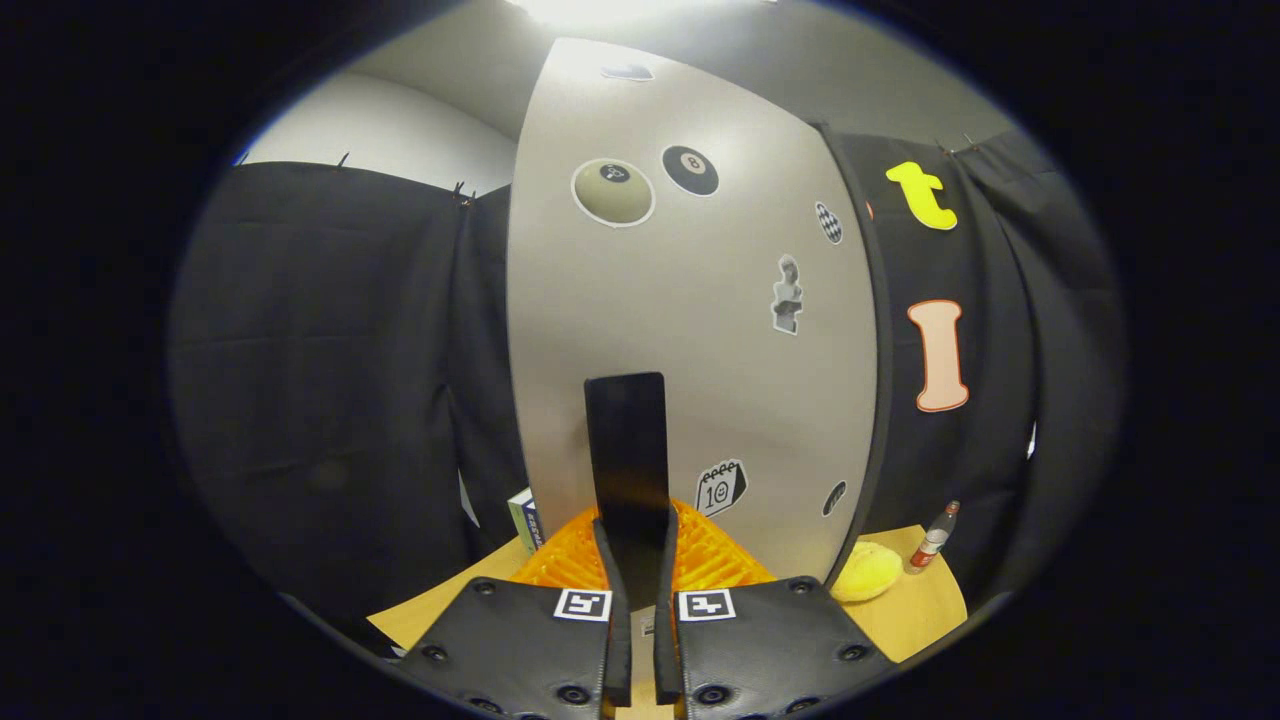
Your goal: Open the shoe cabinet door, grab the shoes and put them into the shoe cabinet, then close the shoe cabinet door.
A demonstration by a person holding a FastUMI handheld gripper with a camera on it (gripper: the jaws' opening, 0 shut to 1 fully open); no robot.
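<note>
The cabinet door (690,320) is a tall pale grey panel dotted with stickers, standing upright just ahead of the fingers. Its long black handle (627,450) runs vertically down the lower middle, its foot between the nearly closed fingers (608,590).

smooth matt cabinet door (690,330), ribbed orange plastic mat (710,560), wooden table (915,610)

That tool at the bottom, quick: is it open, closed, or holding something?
Tool: closed, both fingers pressed on the black handle of the grey cabinet door.

Gripper (640,600) — screwed plates, square coded markers
</note>
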